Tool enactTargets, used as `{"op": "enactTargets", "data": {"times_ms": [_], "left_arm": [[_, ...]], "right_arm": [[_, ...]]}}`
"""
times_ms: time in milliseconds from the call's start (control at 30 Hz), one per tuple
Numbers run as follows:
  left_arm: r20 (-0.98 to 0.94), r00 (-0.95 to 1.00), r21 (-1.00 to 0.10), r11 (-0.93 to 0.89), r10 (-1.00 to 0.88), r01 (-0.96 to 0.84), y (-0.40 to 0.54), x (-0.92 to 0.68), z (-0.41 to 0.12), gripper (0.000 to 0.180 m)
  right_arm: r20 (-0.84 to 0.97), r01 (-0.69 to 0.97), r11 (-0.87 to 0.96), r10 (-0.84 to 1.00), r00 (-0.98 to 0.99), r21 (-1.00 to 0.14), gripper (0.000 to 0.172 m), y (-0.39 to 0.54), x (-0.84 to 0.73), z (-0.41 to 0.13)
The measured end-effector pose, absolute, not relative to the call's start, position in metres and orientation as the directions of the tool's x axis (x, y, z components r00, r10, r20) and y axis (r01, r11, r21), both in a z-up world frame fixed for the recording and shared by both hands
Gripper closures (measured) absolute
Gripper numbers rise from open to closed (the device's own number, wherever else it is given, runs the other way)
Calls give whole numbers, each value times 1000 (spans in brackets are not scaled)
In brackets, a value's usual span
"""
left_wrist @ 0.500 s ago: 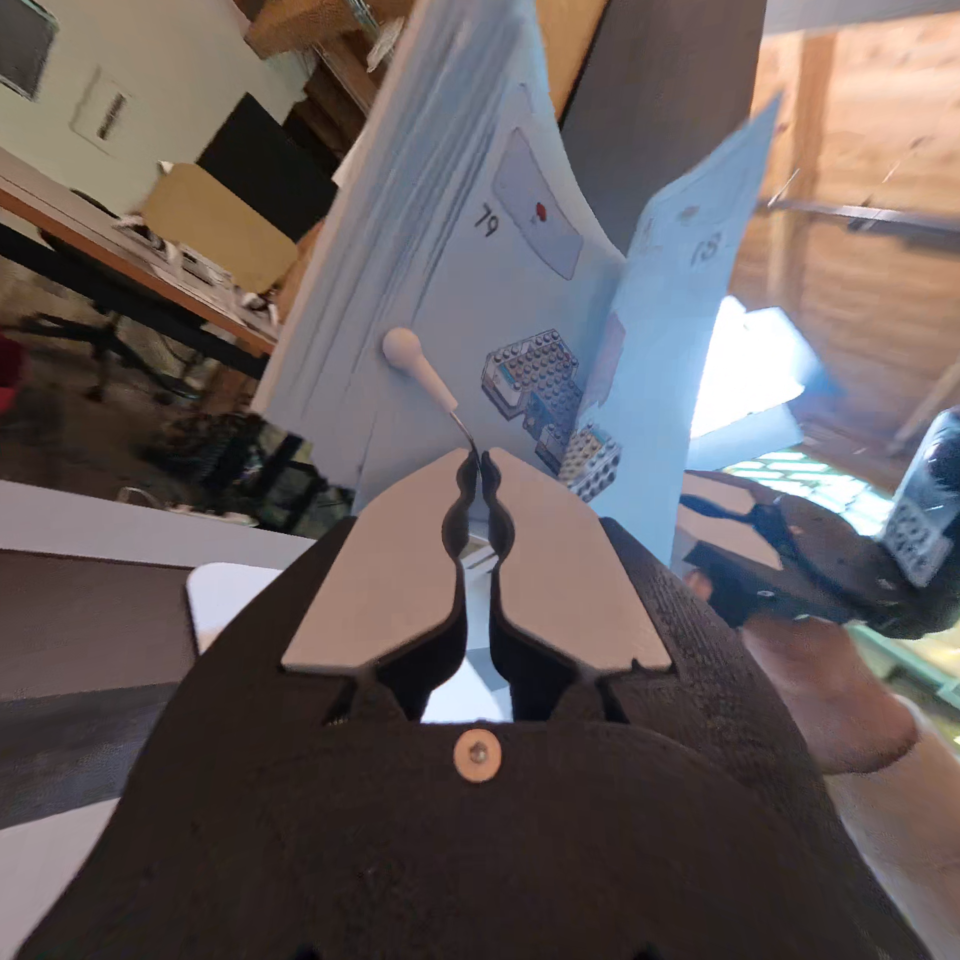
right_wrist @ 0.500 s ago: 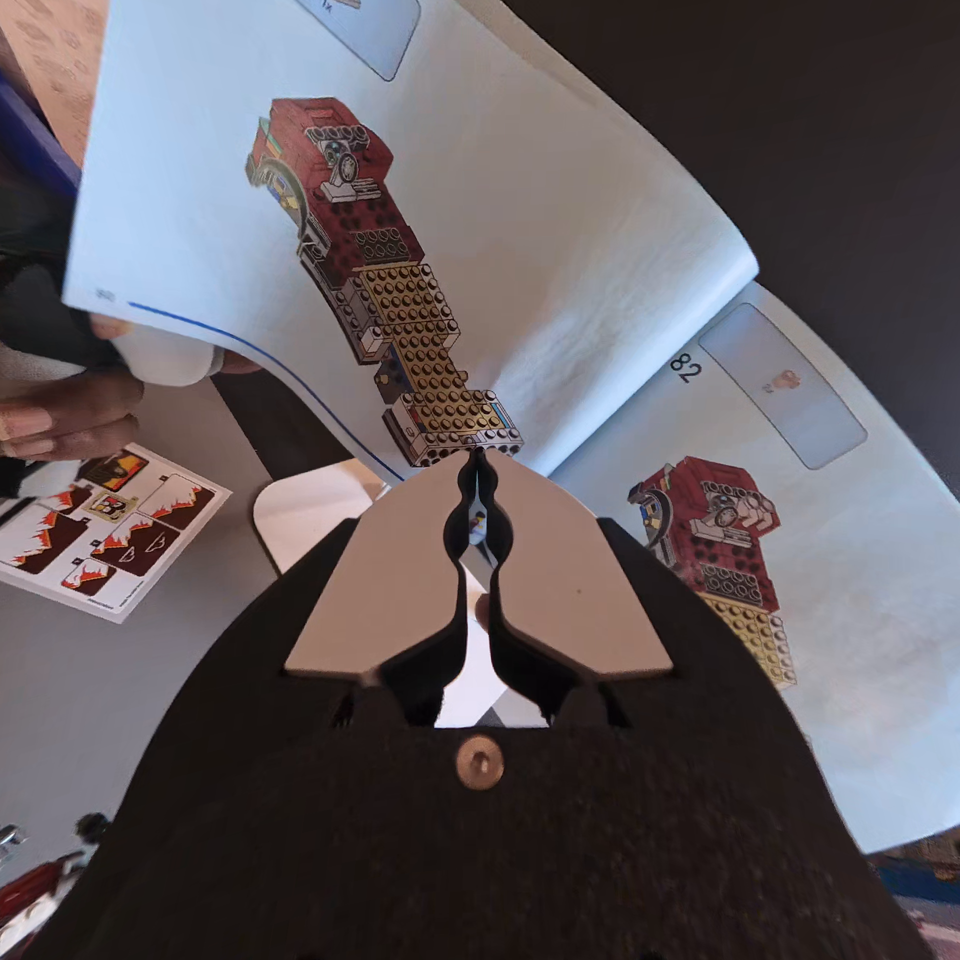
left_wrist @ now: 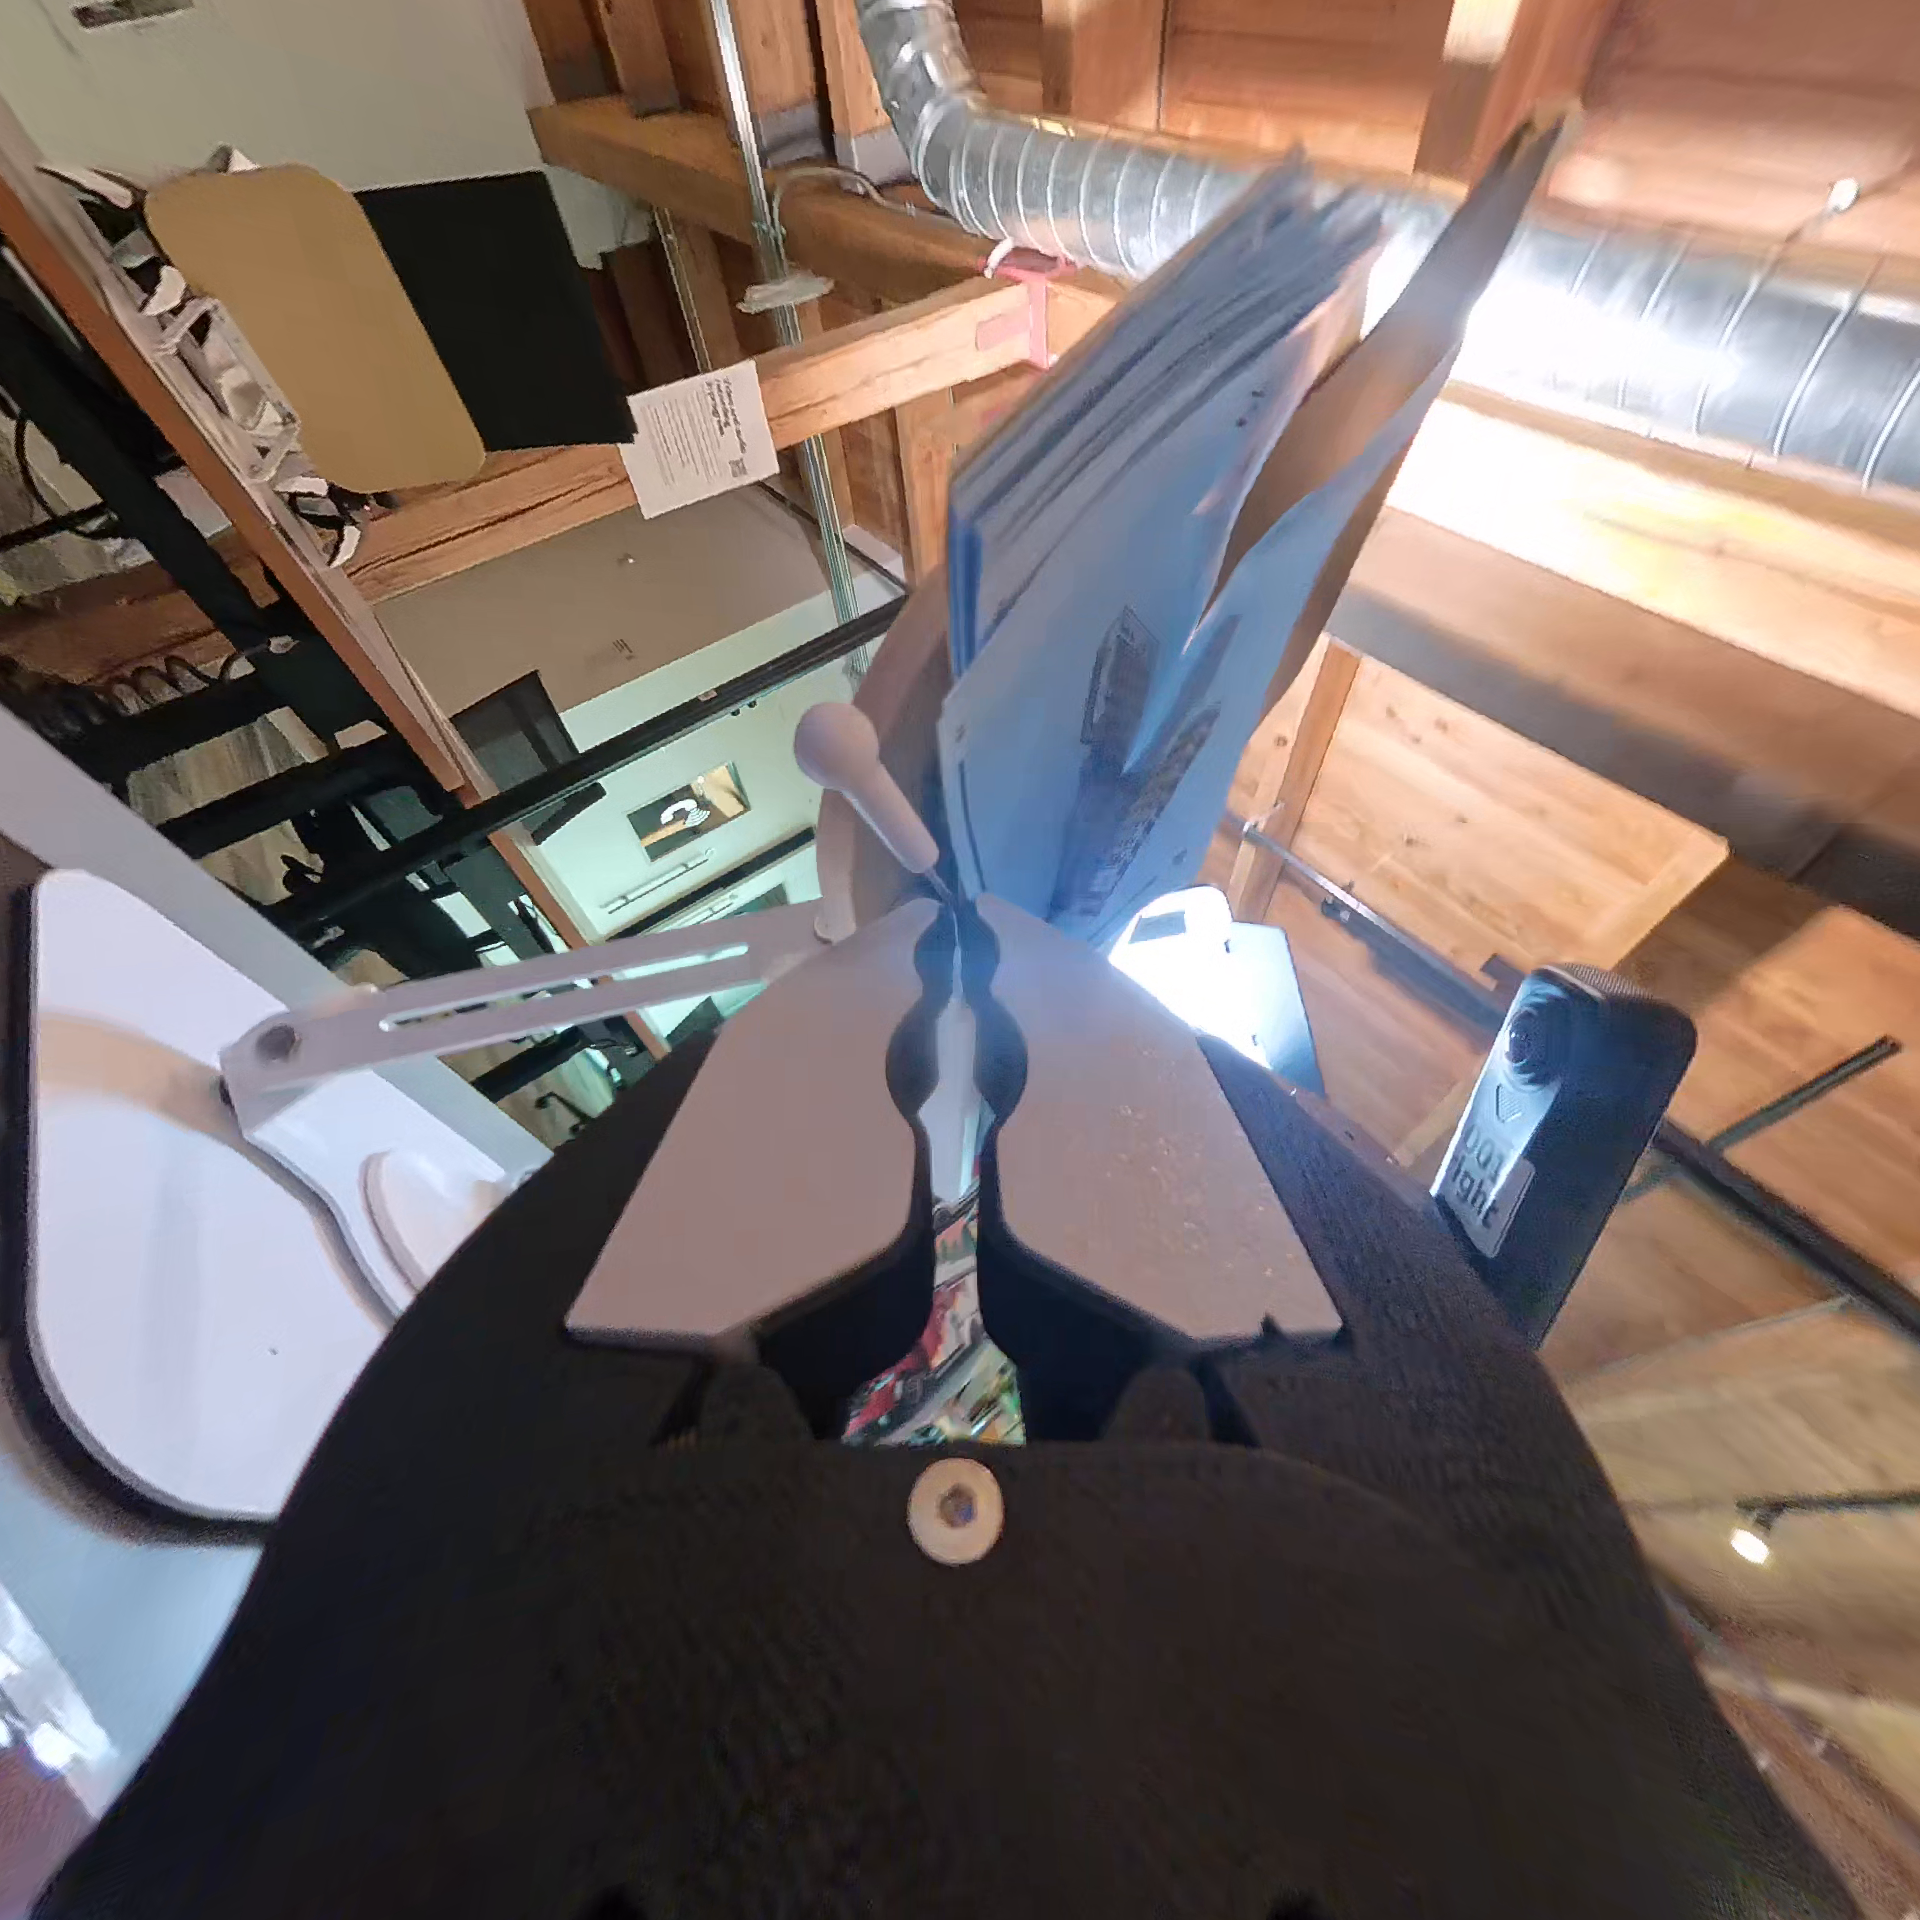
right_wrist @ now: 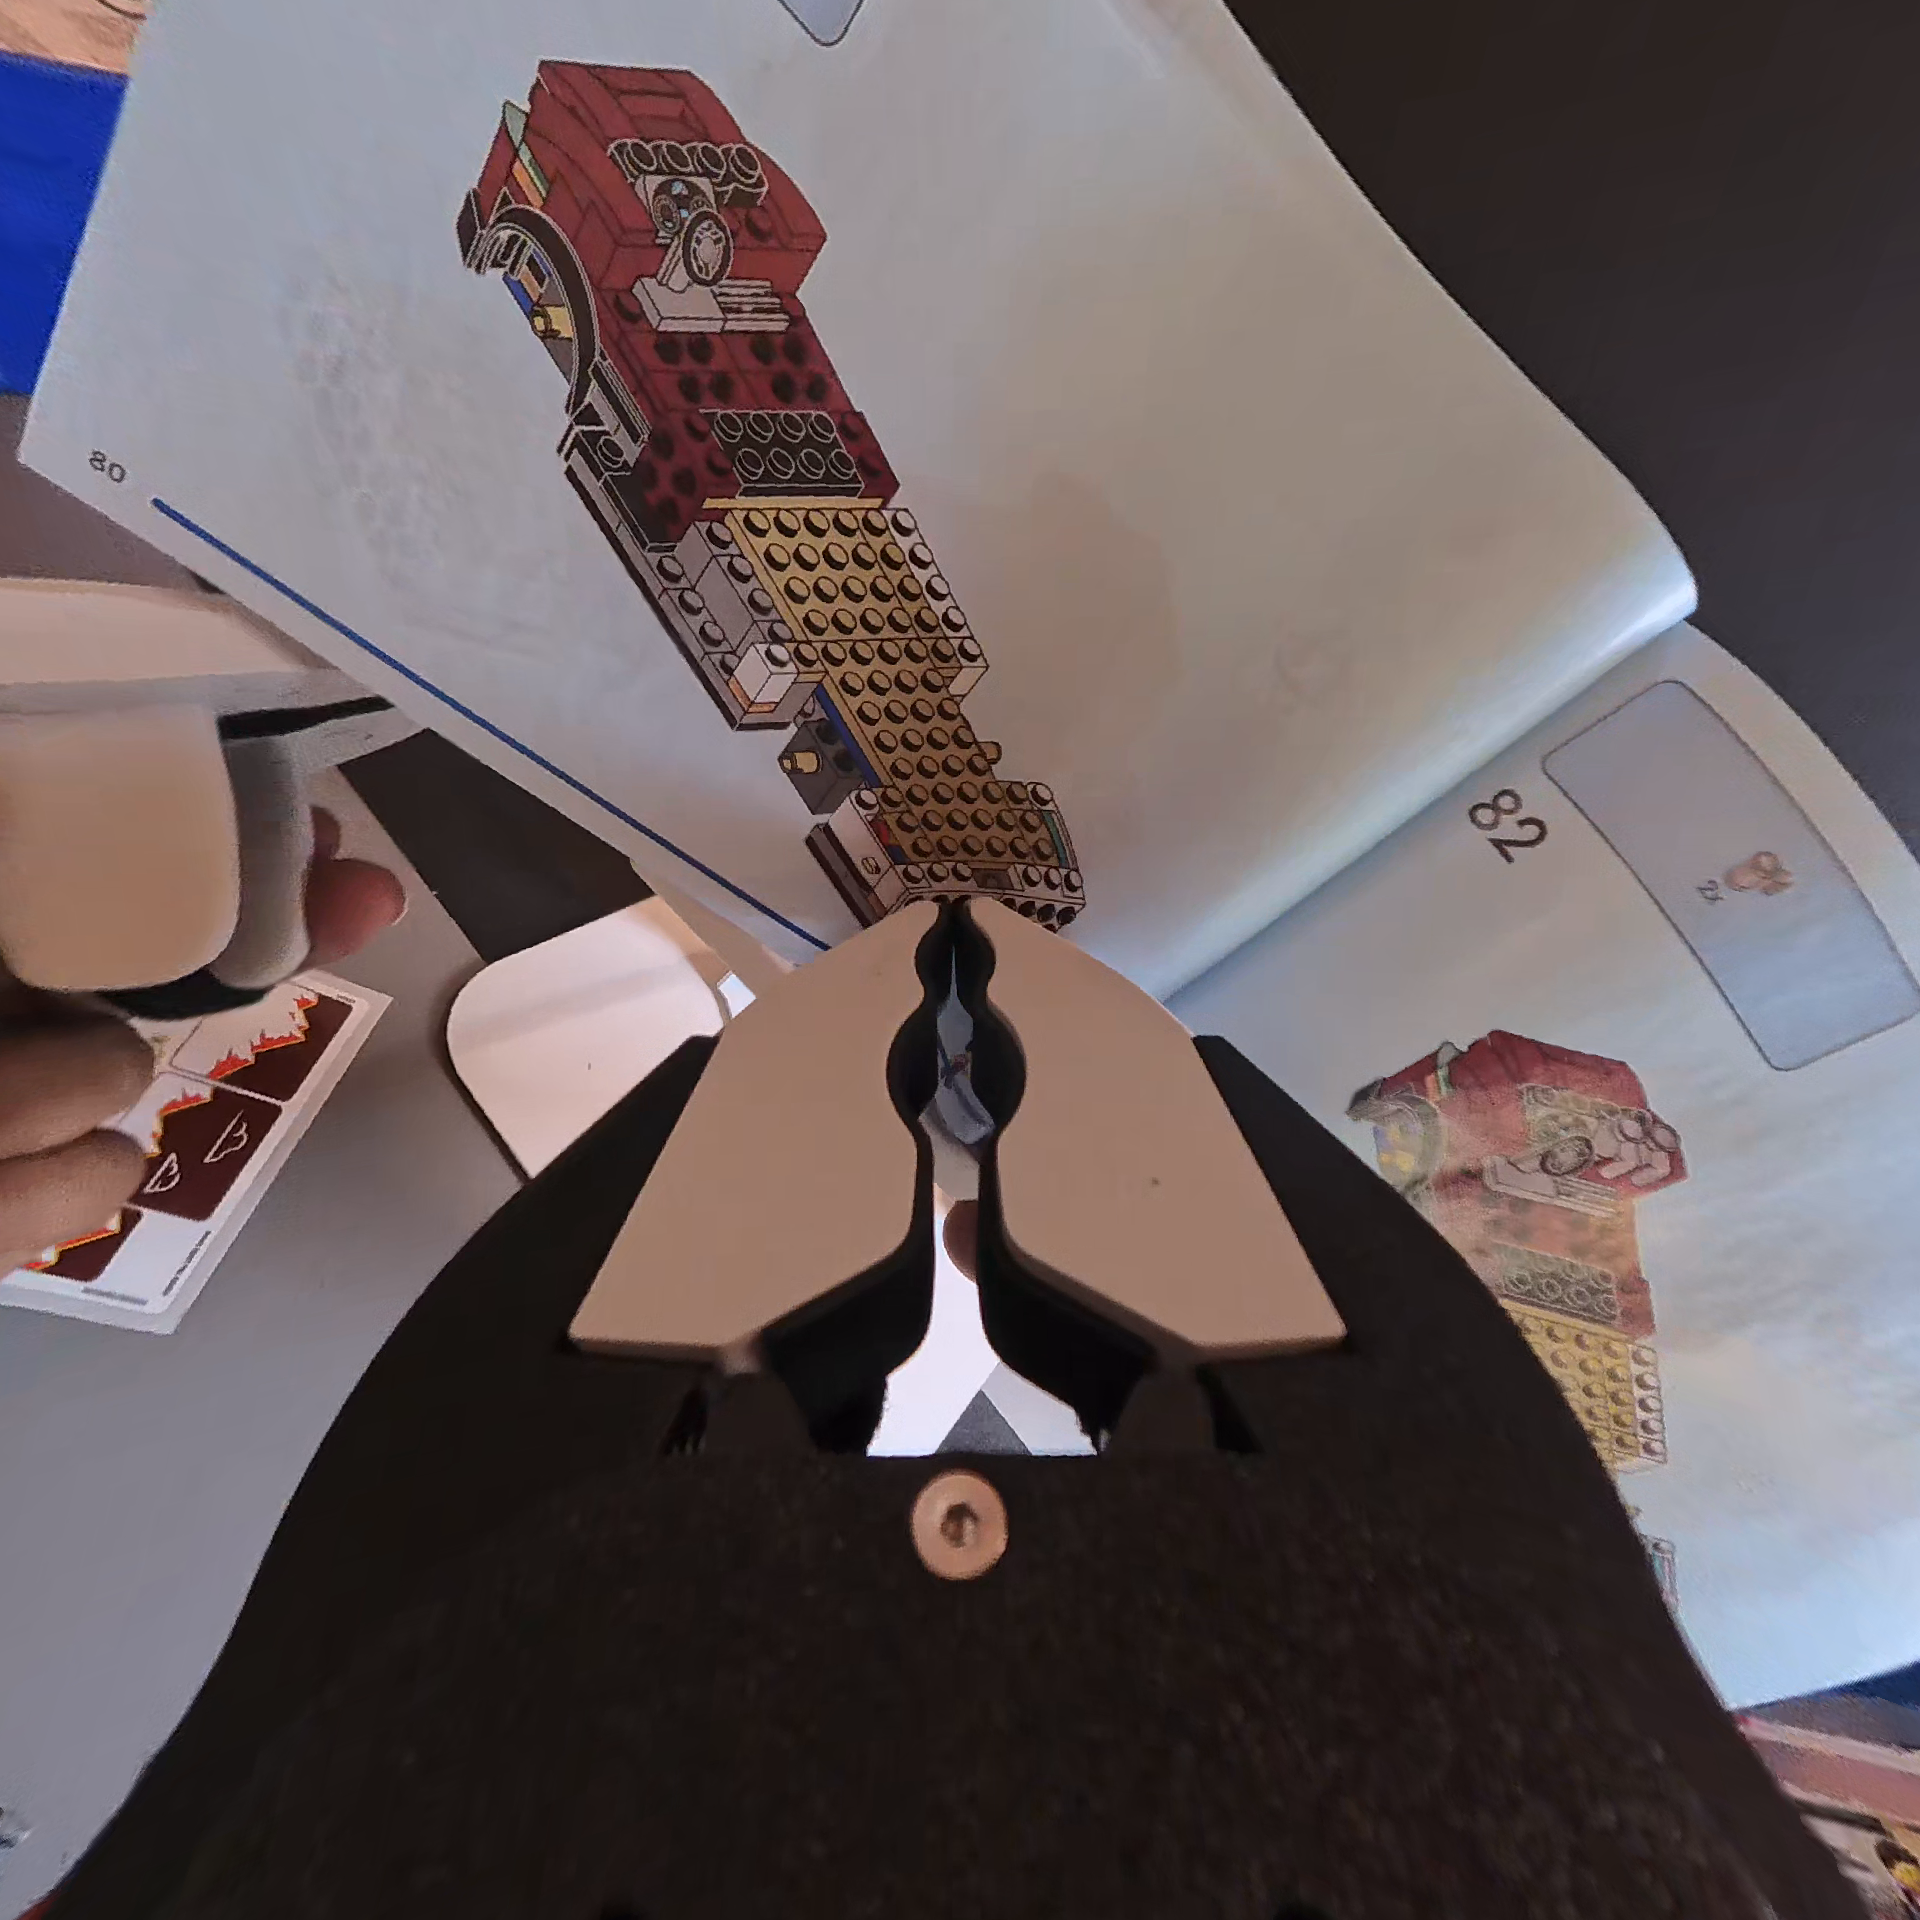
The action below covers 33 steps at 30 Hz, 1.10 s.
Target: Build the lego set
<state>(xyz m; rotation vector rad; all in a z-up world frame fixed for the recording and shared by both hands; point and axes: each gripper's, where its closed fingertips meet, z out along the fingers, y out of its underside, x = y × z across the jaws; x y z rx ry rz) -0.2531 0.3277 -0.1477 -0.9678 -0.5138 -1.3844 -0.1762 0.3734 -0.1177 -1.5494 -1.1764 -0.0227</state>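
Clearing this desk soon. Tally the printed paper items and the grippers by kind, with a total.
booklet: 1
sticker sheet: 1
grippers: 2 (left gripper, right gripper)
Total: 4

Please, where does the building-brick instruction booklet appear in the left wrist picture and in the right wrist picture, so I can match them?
Left wrist view: the instruction booklet stands edge-on, upper centre, rising blurred from the shut left gripper.
Right wrist view: it fills the upper and right picture, pages open, one page's edge pinched in the right gripper.
Shared landmark: the white board lying at the left in both.
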Motion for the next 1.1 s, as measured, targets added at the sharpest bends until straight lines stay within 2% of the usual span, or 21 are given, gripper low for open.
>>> {"op": "enactTargets", "data": {"times_ms": [167,433,533,600,700,800,900,1100], "left_arm": [[824,82,-162,-94,-560,982,328,-252,-152,179],[830,89,-173,-102,-551,980,326,-253,-150,179],[815,233,-311,-61,-530,948,323,-253,-143,180],[775,397,-460,-8,-492,888,322,-252,-137,180],[600,685,-723,86,-414,685,322,-247,-126,179],[410,844,-885,72,-347,460,331,-245,-116,177],[344,884,-933,-7,-316,361,343,-247,-117,175],[357,873,-928,-18,-332,373,343,-246,-116,175]], "right_arm": [[570,679,107,646,508,-727,172,374,-185,-118],[555,654,134,669,494,-744,172,366,-214,-108],[556,662,130,674,487,-738,172,365,-217,-109],[562,670,137,678,474,-730,172,364,-216,-114],[575,669,157,672,467,-727,171,363,-216,-116],[588,673,172,667,458,-720,172,362,-215,-116],[579,667,172,678,454,-725,172,362,-215,-117],[504,552,176,685,526,-815,171,342,-182,-110]]}}
